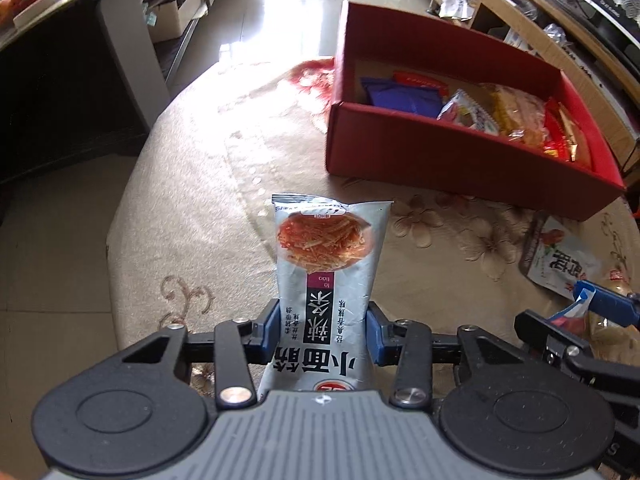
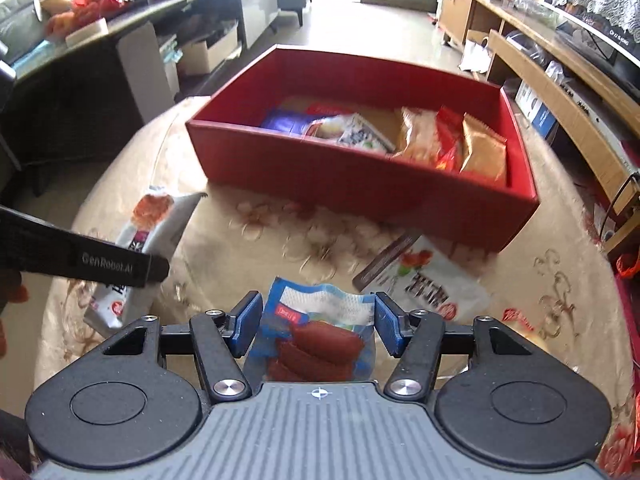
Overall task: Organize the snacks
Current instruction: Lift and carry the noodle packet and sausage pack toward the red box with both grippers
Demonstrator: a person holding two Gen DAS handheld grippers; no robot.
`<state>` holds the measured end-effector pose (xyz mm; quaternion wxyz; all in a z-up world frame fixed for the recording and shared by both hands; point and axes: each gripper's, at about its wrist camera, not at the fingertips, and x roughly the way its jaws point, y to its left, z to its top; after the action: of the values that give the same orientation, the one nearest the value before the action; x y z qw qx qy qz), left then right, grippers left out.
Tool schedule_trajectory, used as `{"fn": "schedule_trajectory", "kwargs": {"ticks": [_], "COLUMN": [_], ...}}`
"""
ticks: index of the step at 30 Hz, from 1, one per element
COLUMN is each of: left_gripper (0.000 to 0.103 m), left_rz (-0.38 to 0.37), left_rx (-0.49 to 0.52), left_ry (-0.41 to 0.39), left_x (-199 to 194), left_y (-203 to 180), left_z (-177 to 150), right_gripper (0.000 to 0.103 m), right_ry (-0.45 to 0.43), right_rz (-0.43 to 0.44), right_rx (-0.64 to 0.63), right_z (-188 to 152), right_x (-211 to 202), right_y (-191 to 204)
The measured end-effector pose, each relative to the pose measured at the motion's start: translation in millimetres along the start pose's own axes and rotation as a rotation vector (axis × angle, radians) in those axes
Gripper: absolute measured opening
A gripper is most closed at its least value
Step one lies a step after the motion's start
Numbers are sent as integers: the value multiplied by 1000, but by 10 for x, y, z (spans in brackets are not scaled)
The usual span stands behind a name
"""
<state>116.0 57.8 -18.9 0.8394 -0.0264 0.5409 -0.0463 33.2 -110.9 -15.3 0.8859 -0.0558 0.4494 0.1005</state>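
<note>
while each hand-held gripper (image 1: 323, 330) grips a packet (image 1: 326, 272), red box (image 1: 440, 156) waits.

Grey spicy-strip pack (image 1: 326, 280): lower end hidden behind the gripper body in left wrist view; in right wrist view a black arm (image 2: 80, 258) covers its middle. Sausage pack (image 2: 316, 336): bottom cut off by the gripper housing; whether the pads press it, can't tell. White pack w/ red print (image 2: 432, 284): blurred, text unreadable; left view shows only part of it at the frame edge. Red box (image 2: 360, 176): near wall hides lower parts of the snacks inside.
</note>
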Motion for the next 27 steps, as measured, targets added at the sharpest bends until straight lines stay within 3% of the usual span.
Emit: {"fn": "schedule_trajectory", "kwargs": {"ticks": [14,27], "left_gripper": [38,38], "left_rz": [-62,-90], "left_rx": [3,13], "left_ry": [-78,-123], "left_x": [-290,-418], "left_y": [-148,-290], "left_z": [101,220], "right_gripper": [65,65], "right_ry": [-103,-146], "right_rz": [-5,-3], "right_rx": [18,51], "right_z": [179,266], "right_x": [-228,-312], "right_y": [-114,-223]}}
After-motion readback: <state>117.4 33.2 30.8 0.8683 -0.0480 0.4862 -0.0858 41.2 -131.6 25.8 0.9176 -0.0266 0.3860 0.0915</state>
